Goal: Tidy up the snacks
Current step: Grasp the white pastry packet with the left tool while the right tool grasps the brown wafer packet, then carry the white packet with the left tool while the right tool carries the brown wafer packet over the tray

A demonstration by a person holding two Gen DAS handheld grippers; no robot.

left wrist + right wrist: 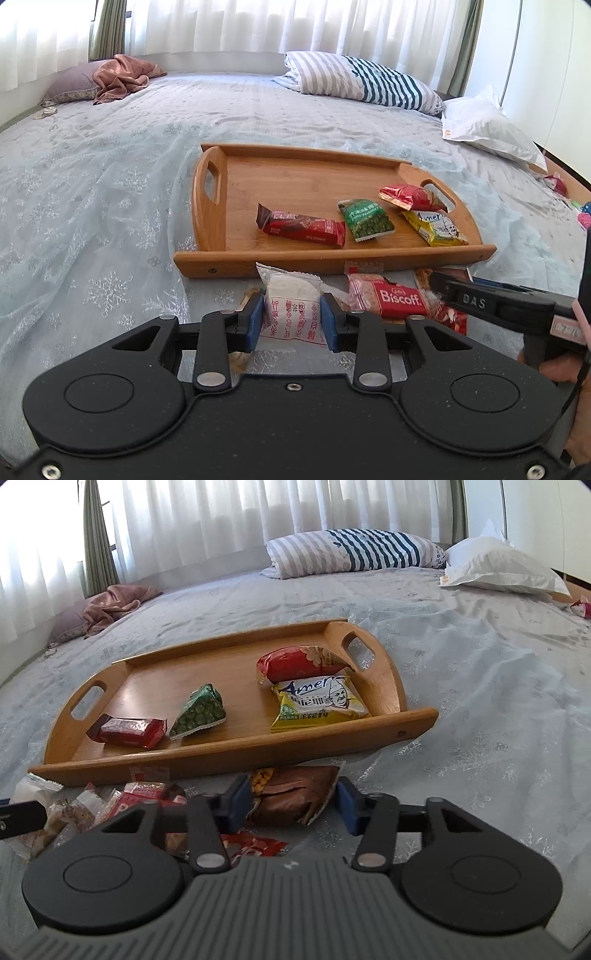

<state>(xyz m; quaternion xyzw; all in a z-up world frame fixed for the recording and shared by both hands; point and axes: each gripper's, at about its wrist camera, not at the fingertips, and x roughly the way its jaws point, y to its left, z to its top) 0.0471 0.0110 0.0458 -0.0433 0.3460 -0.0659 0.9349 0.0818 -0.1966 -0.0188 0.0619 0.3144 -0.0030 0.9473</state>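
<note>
A bed [110, 177] with a snowflake cover, curtains at 12 o'clock, carries a wooden tray [332, 260] holding four snacks. The left hand-held gripper [292, 319] pinches a white packet [291, 310]; the right hand-held gripper [293, 805] straddles a brown packet [295, 794], seemingly not clamped. Its lower edge is hidden.

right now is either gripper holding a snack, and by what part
Left gripper pinches the white wrapped snack across its two sides. Right gripper straddles the brown packet, jaws open, not yet gripping.

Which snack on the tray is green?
The green pea packet, lying in the wooden tray between the dark red bar and the yellow packet.
</note>
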